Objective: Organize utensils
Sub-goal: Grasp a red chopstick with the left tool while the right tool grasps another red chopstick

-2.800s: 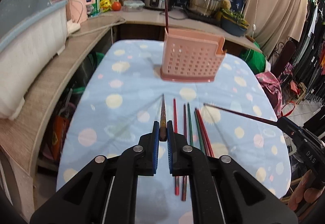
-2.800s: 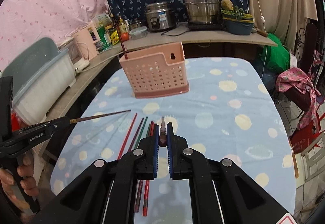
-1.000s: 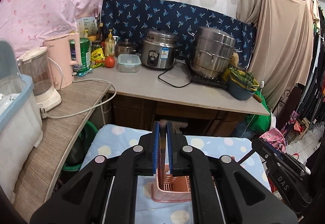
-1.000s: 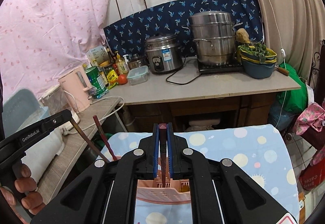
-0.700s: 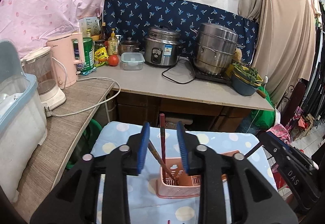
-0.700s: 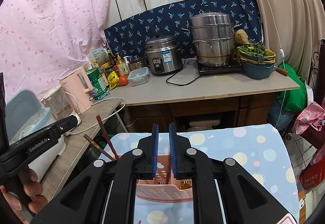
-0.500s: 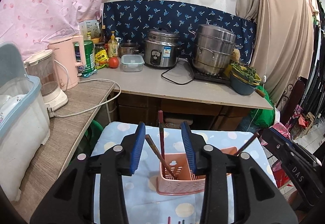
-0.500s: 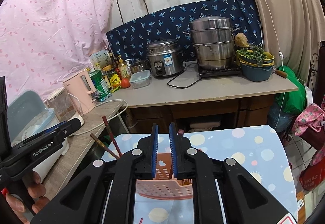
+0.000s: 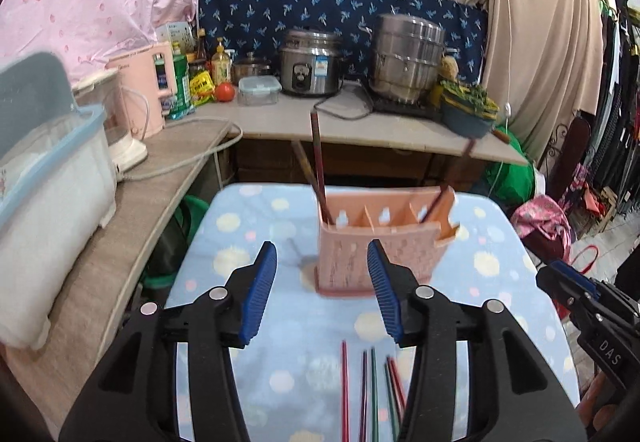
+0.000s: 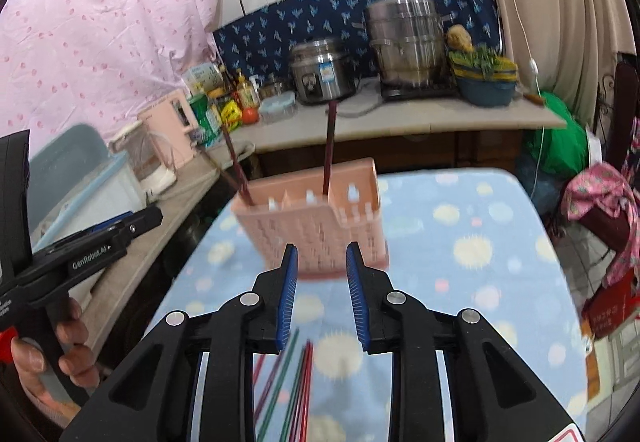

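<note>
Both grippers have dropped their chopsticks into the pink holder (image 9: 376,242) and backed off, jaws released. Loose chopsticks (image 9: 372,394) remain on the desk (image 9: 248,226); a careless reach might tip the light holder.

You could read two markings. "DAS" stood in white letters on the black body of the right gripper (image 9: 560,284), seen at the lower right of your left wrist view. "GenRobot.AI" stood in white on the side of the left gripper (image 10: 156,215), seen at the left of your right wrist view. The sticker on the rice cooker (image 9: 310,67) and the labels on the bottles (image 9: 220,59) were too small to read.
</note>
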### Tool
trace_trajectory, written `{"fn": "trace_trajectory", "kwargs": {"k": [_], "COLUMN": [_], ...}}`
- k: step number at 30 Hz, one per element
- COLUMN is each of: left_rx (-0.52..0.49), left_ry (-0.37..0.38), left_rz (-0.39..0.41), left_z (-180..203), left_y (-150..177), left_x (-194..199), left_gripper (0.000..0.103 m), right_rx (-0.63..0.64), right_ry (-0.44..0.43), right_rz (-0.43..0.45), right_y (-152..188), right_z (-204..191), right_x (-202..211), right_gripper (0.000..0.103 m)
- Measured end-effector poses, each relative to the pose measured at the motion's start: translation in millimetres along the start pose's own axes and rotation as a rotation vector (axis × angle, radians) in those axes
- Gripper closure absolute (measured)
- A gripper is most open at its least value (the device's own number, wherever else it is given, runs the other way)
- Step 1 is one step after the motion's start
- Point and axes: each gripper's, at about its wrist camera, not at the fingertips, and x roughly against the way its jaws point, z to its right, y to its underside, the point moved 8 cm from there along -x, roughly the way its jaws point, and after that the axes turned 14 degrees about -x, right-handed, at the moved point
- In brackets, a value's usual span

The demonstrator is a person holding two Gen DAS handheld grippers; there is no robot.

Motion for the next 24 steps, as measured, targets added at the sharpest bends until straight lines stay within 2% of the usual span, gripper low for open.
{"fn": "trace_trajectory", "kwargs": {"k": [5,12,18,24], "left_rx": [-0.047,-0.061,-0.037,-0.015], "left_ry": [0.006,0.028,0.043,0.055], "left_rz": [-0.063,-0.156,-0.230,-0.284], "left_z": [20,37,43,46], "left_y": [51,119,165,196], "left_x": [8,14,16,18], "left_gripper": [0.058,0.058,0.058,0.058], "right_rx": [0.020,0.069,0.086,0.089], "right_ry": [0.039,0.081,0.087,0.092], "right_rz": [-0.104,-0.238,-0.314,-0.353], "right_y": [70,164,209,231], "right_z": [18,29,31,31], "right_x": [10,17,12,10], "right_gripper": [0.078,0.078,0.078,0.078]}}
